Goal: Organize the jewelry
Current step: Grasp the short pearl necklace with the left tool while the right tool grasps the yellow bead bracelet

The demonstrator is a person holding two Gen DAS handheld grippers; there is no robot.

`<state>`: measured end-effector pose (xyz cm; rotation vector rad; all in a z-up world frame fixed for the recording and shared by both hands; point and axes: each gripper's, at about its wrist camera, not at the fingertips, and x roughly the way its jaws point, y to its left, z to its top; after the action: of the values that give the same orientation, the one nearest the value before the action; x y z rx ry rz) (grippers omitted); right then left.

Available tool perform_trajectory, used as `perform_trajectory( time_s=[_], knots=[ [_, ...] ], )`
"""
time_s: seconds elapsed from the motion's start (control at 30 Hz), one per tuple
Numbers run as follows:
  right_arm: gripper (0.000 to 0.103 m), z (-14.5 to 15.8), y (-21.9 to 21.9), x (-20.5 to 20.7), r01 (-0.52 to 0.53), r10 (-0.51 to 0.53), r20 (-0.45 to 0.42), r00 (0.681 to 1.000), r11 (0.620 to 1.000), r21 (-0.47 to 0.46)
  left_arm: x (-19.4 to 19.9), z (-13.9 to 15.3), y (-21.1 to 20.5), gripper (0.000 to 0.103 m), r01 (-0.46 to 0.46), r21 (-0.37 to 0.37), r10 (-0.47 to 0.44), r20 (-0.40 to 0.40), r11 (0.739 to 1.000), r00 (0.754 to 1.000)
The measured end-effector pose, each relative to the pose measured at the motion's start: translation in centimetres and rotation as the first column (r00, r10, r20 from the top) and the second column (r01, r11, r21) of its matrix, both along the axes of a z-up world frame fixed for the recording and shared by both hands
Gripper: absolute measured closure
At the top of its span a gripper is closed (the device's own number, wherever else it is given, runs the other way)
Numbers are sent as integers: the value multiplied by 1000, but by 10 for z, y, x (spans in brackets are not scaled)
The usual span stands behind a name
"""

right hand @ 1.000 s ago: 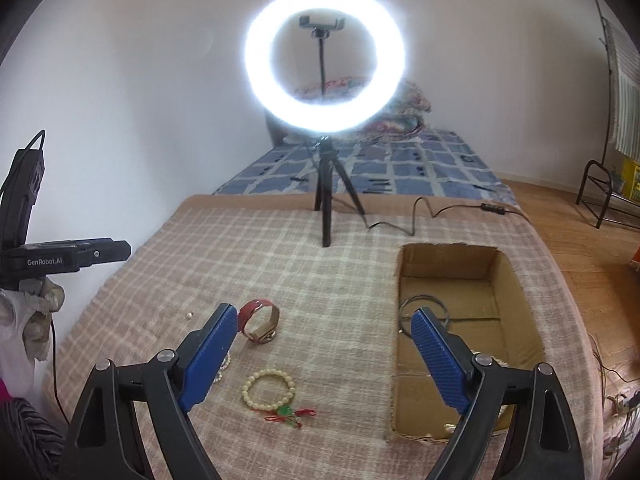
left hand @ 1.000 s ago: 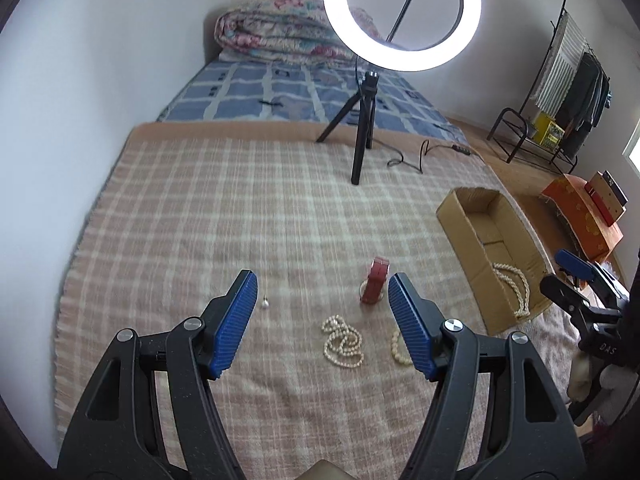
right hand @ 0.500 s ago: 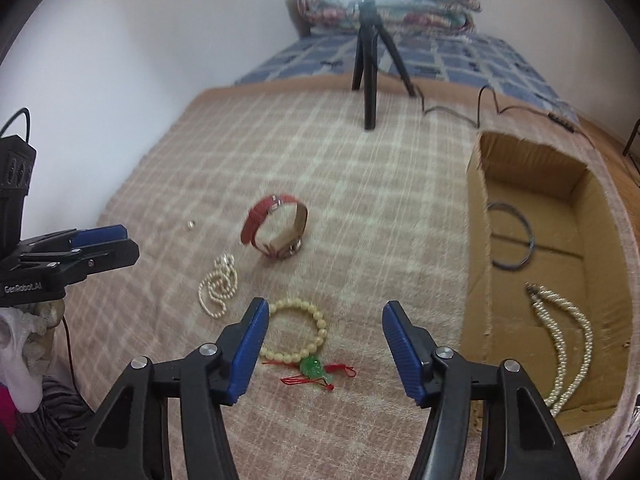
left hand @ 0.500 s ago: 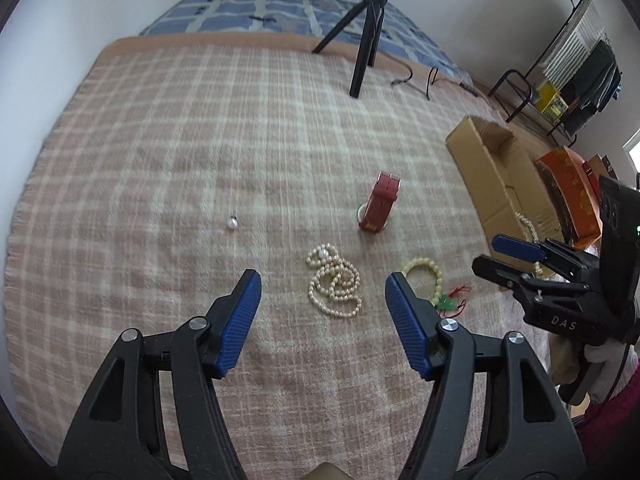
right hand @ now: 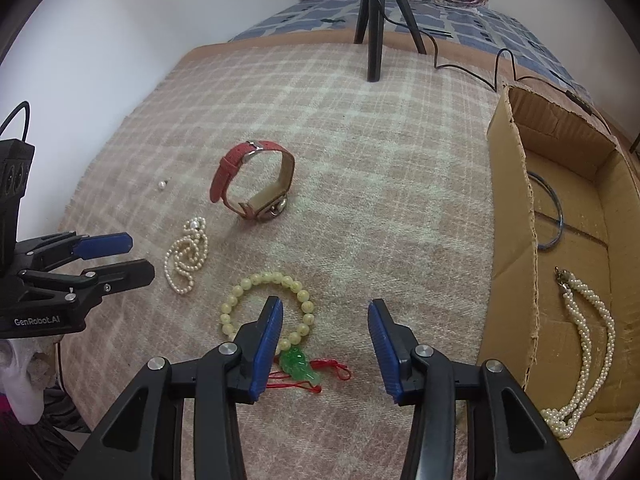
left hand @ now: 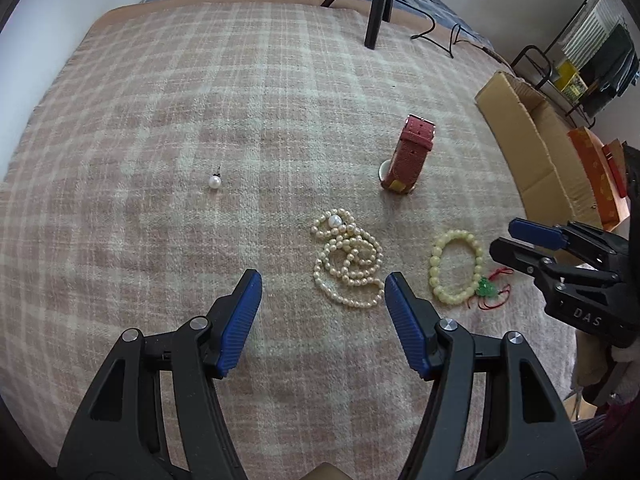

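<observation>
The left gripper [left hand: 323, 292] has open jaws by the pearl necklace [left hand: 347, 258], and the right gripper [right hand: 325, 322], jaws just closing but still open, hangs over the bead bracelet [right hand: 265, 305].

You are looking at one loose white pearl earring [left hand: 215, 181], one red leather-strapped watch [right hand: 252, 178], one tangled white pearl necklace [left hand: 347, 258], one pale yellow bead bracelet with a green charm [right hand: 266, 304], one brown cardboard box [right hand: 516, 216] holding one dark metal bangle [right hand: 554, 216] and one twisted pearl strand [right hand: 580, 344].
</observation>
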<state>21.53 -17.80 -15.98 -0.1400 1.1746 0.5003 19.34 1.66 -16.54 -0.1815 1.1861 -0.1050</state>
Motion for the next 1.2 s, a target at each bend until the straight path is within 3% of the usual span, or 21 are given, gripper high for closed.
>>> perform_trajectory(
  time_s=[0.77, 0.9, 1.0, 1.03, 1.2],
  knots=[
    [61, -17, 13, 2, -52, 52, 9, 999, 997, -65, 20, -27, -31, 37, 49, 153, -47, -13, 987, 999],
    [62, -21, 19, 1, -68, 70, 16, 997, 993, -99, 21, -27, -31, 49, 53, 160, -52, -9, 986, 999],
    [64, -22, 23, 0, -77, 80, 24, 997, 990, -115, 22, -27, -31, 64, 49, 162, -50, -1, 986, 999],
    [68, -22, 23, 0, -76, 79, 24, 997, 990, -115, 23, -27, -32, 74, 53, 163, -54, 2, 985, 999],
    [91, -22, 30, -3, -96, 100, 27, 995, 990, -103, 22, -25, -32, 94, 55, 173, -58, 11, 983, 998]
  ],
)
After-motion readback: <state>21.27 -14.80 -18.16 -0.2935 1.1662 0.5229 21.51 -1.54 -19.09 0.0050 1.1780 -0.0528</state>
